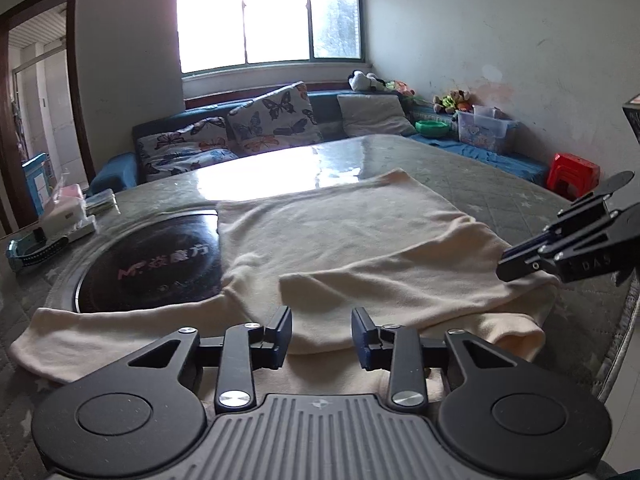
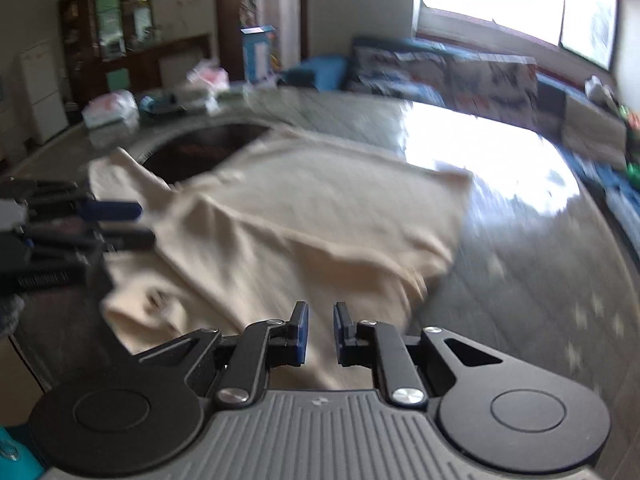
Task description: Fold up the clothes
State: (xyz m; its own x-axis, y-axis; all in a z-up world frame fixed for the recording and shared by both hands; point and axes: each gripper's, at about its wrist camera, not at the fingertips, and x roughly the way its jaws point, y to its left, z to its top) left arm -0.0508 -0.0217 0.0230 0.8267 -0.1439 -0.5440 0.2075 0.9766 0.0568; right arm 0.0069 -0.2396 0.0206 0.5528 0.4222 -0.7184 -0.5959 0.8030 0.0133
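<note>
A cream long-sleeved garment lies spread flat on the round table. One sleeve is folded across its near part, and another stretches left along the near edge. My left gripper hovers just over the near hem, open, with nothing pinched between its pads. My right gripper comes in from the right, its tips at the garment's right edge. In the blurred right wrist view the garment fills the middle. There my right gripper shows a narrow gap with only cloth beneath, and my left gripper is at the left.
A dark round hob plate is set into the table, partly under the garment. A tissue box and a blue watch lie at the table's left. Behind stand a sofa with butterfly cushions, a plastic box and a red stool.
</note>
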